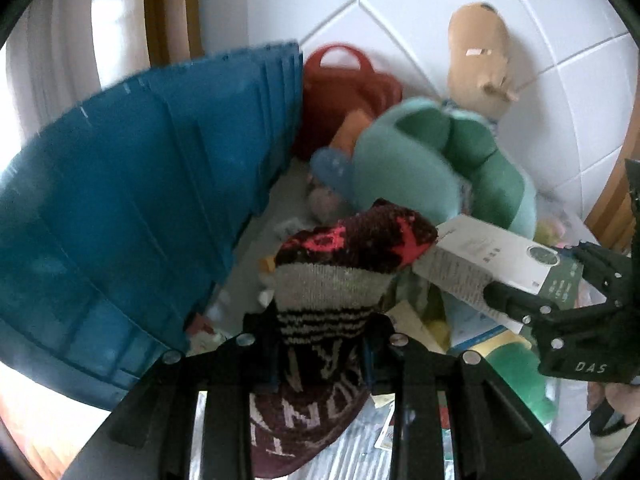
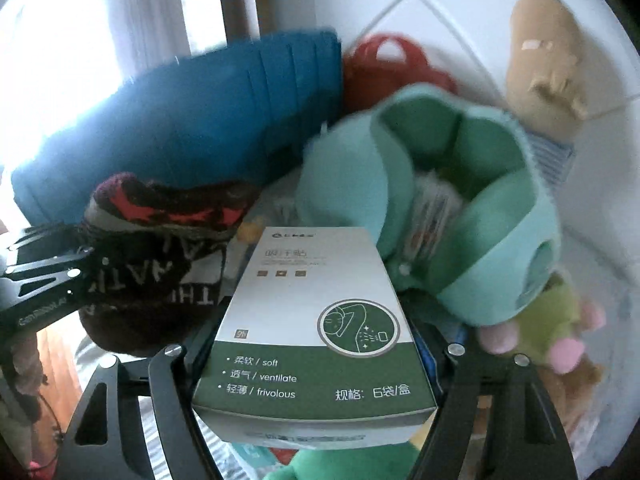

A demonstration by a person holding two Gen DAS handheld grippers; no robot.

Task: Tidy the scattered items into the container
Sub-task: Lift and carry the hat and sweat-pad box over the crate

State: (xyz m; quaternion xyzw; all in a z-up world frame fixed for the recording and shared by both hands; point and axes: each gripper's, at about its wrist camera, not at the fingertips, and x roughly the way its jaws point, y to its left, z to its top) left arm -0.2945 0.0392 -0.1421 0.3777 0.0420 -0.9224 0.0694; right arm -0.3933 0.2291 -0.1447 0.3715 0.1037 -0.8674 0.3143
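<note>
Tongs on your left [image 1: 320,344] grip a knitted sock [image 1: 340,264]. Your right tongs [image 2: 316,344] clamp a green-and-white box [image 2: 312,320], held beside the blue container [image 1: 132,200].

- A dark maroon knitted sock [image 1: 320,320] with red pattern, grey band, black-and-white stripes and pale lettering is pinched in the left tool [image 1: 320,344], toe drooping forward.
- A white and green carton [image 2: 316,336] with printed text is clamped in the right tool [image 2: 320,356], tilted, touching the sock's toe.
- A blue ribbed plastic container [image 1: 140,200] stands at left, beside both.
</note>
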